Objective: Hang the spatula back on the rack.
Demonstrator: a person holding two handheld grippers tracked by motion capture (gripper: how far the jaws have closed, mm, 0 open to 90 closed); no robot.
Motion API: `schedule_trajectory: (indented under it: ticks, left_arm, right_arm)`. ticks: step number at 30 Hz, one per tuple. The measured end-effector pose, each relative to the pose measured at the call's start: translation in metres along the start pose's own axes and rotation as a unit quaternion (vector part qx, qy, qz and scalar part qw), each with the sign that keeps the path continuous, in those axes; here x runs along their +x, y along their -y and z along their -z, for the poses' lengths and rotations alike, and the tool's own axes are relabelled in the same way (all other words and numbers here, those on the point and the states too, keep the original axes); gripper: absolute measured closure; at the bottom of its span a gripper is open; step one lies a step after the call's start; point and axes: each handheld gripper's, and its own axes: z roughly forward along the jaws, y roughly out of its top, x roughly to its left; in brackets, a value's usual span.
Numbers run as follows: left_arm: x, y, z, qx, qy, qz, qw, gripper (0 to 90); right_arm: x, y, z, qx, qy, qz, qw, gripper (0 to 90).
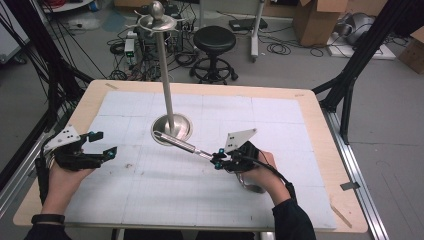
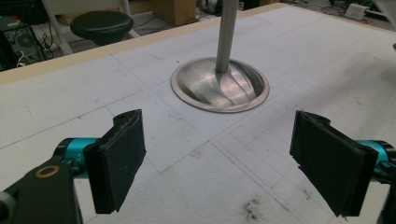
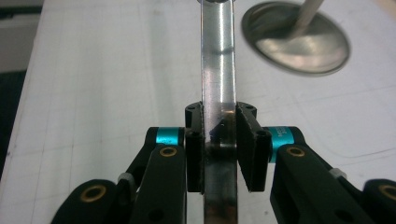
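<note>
On the white table mat (image 1: 210, 200), left gripper (image 1: 100, 145) fingers spread; right gripper (image 1: 218, 159) pinches a metal utensil handle (image 1: 180, 142).

Silver stand (image 1: 171, 125) — faintly gridded white mat (image 1: 280, 115)

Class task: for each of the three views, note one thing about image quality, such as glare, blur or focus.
High view: coarse and soft overall; the stand's round base shows a bright sheen. Left gripper view: sharp on the black pads, with streaky reflections across the base. Right gripper view: the right gripper is crisp where its jaws clamp the metal utensil handle, which carries glare; the base behind is blurred.
</note>
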Motion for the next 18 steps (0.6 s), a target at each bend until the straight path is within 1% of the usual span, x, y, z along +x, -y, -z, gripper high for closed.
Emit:
schedule_trajectory:
  ticks: [2, 3, 4, 5, 6, 7, 9, 10, 12, 14, 18]
  left_arm:
    - [0.000, 0.000, 0.000, 0.000, 0.001, -0.001, 1.0000, 18.5]
    - [0.000, 0.000, 0.000, 0.001, 0.001, -0.001, 1.0000, 18.5]
    - [0.000, 0.000, 0.000, 0.001, 0.001, -0.001, 1.0000, 18.5]
    - [0.000, 0.000, 0.000, 0.001, 0.000, -0.001, 1.0000, 18.5]
    - [0.000, 0.000, 0.000, 0.002, 0.000, 0.000, 1.0000, 18.5]
    - [0.000, 0.000, -0.001, 0.002, 0.001, 0.000, 1.0000, 18.5]
    - [0.000, 0.000, -0.001, 0.002, 0.002, 0.000, 1.0000, 18.5]
    - [0.000, 0.000, -0.002, 0.004, 0.002, 0.000, 1.0000, 18.5]
    - [-0.001, 0.000, -0.002, 0.004, 0.002, 0.001, 1.0000, 18.5]
    - [0.000, 0.001, -0.002, 0.005, 0.002, 0.001, 1.0000, 18.5]
    - [0.000, 0.002, -0.004, 0.010, 0.001, 0.001, 0.9999, 18.4]
  right_arm:
    - [-0.001, -0.001, 0.007, -0.019, 0.010, -0.007, 0.9997, 75.2]
    - [-0.001, -0.002, 0.011, -0.031, 0.015, -0.012, 0.9993, 75.2]
    - [-0.002, -0.002, 0.014, -0.041, 0.020, -0.011, 0.9989, 75.3]
    - [-0.002, -0.003, 0.018, -0.050, 0.025, -0.018, 0.9983, 75.2]
    - [-0.003, -0.003, 0.022, -0.064, 0.031, -0.021, 0.9972, 75.2]
    - [-0.004, -0.004, 0.025, -0.072, 0.033, -0.021, 0.9966, 75.2]
    - [-0.004, -0.004, 0.032, -0.091, 0.045, -0.034, 0.9942, 75.2]
    - [-0.005, -0.005, 0.035, -0.098, 0.049, -0.035, 0.9933, 75.2]
    - [-0.006, -0.005, 0.041, -0.119, 0.064, -0.045, 0.9898, 75.2]
    - [-0.006, -0.006, 0.044, -0.134, 0.070, -0.050, 0.9873, 75.2]
    - [-0.006, -0.010, 0.053, -0.165, 0.096, -0.062, 0.9796, 75.2]
